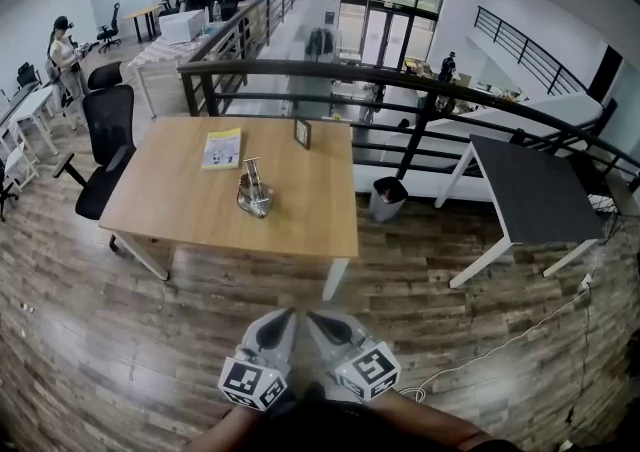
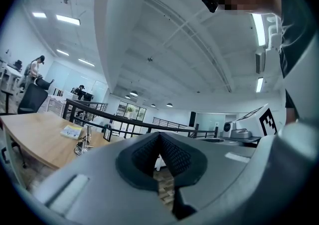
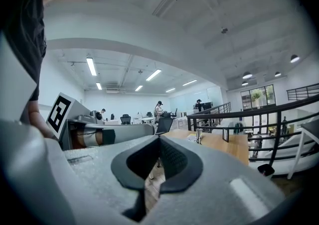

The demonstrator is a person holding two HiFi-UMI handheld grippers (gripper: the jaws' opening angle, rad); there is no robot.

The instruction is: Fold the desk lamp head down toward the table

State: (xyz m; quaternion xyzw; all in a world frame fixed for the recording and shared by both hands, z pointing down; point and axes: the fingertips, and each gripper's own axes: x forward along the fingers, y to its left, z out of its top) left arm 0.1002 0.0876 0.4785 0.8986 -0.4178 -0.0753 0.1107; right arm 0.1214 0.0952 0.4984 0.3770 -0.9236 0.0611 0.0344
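Observation:
A small metal desk lamp [image 1: 255, 192] stands on the wooden table [image 1: 180, 205], well ahead of both grippers. In the left gripper view the lamp [image 2: 84, 138] shows at the far left, and in the right gripper view the lamp [image 3: 198, 136] is small, just right of centre. My left gripper [image 1: 284, 321] and right gripper [image 1: 318, 323] are held side by side near my body, above the floor in front of the table. Both are shut with nothing between the jaws. The left gripper [image 2: 159, 137] and the right gripper [image 3: 159, 142] each point about level toward the room.
On the table lie a yellow-green book [image 1: 222, 148] and a small picture frame [image 1: 302, 132]. A black office chair [image 1: 108, 130] stands at its left end, a bin [image 1: 387, 198] to its right. Behind runs a black railing [image 1: 400, 80]; a dark table [image 1: 535, 195] stands to the right.

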